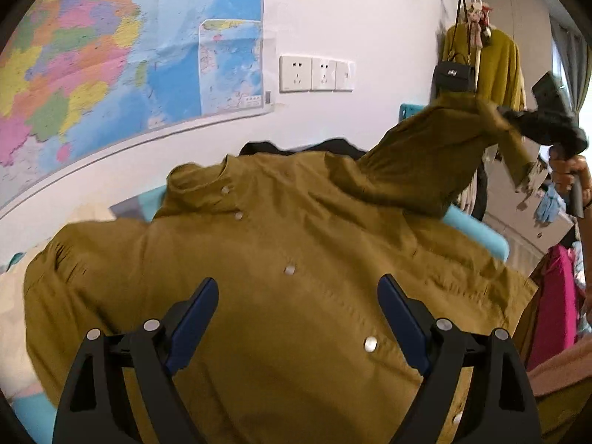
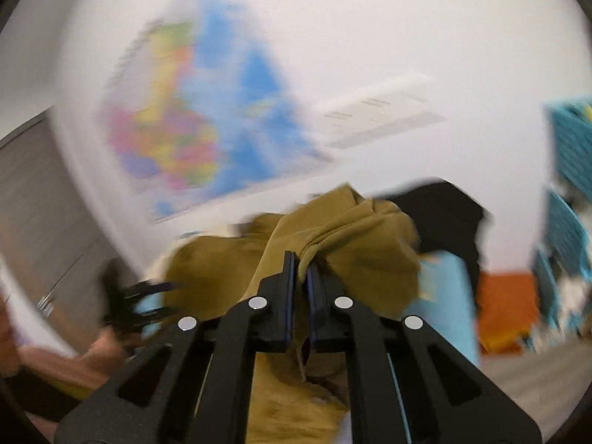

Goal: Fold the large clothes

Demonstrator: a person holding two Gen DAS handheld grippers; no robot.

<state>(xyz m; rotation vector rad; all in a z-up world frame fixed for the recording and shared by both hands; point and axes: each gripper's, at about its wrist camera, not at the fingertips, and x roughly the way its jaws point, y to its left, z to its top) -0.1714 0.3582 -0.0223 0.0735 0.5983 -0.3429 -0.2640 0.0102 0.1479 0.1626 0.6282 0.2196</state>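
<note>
A mustard-brown button-up shirt (image 1: 281, 244) lies front up, with white snap buttons, on a light blue surface (image 1: 477, 229). My left gripper (image 1: 298, 279) hovers over the shirt's chest, its blue-padded jaws wide open with nothing between them. At the right, one sleeve (image 1: 436, 148) is lifted off the surface. My right gripper (image 1: 505, 113) holds its cuff end. In the blurred right wrist view the right gripper (image 2: 301, 259) is shut on a bunched fold of the sleeve (image 2: 351, 233). The left gripper (image 2: 148, 299) shows there as a dark blur at the left.
A coloured wall map (image 1: 122, 66) and white sockets (image 1: 316, 74) are behind the surface. A black garment (image 1: 333, 146) lies past the shirt's collar. A yellow garment (image 1: 495, 63) and a black handbag (image 1: 453, 76) hang at the right, with pink clothing (image 1: 558, 296) below. Teal crates (image 2: 569, 148) stand at the right.
</note>
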